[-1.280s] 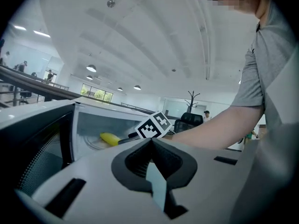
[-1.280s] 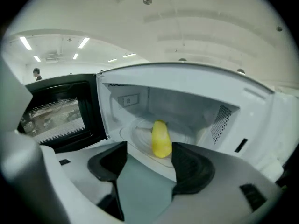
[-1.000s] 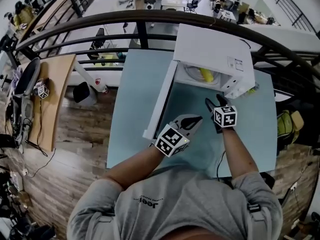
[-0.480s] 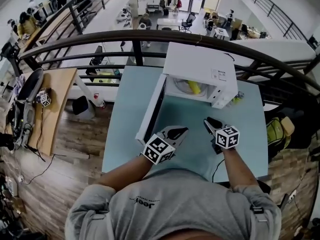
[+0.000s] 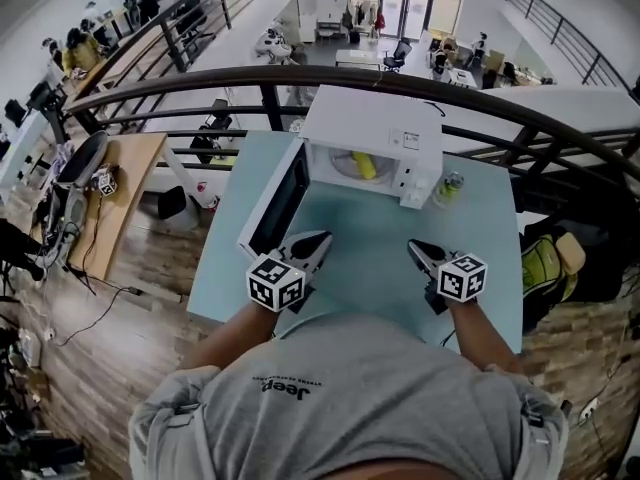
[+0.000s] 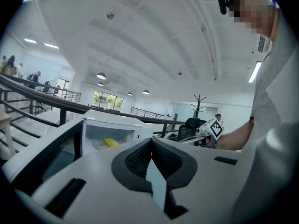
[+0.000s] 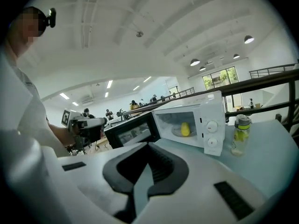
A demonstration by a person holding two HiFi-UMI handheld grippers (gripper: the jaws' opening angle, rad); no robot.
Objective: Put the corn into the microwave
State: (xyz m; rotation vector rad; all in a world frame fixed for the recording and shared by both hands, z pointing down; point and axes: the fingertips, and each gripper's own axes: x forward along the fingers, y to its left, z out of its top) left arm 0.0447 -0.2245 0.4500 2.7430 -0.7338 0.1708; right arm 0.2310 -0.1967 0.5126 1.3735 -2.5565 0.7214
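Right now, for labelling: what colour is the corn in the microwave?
Yellow corn; right gripper view shows best.

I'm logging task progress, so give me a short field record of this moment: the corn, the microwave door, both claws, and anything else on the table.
corn: yellow, lying inside the microwave
microwave: white, standing on the light blue table
door: open, swung out to the left
left claw: shut, empty, above the table near the door
right claw: shut, empty, above the table in front of the microwave
other: bottle with a green lid, upright just right of the microwave
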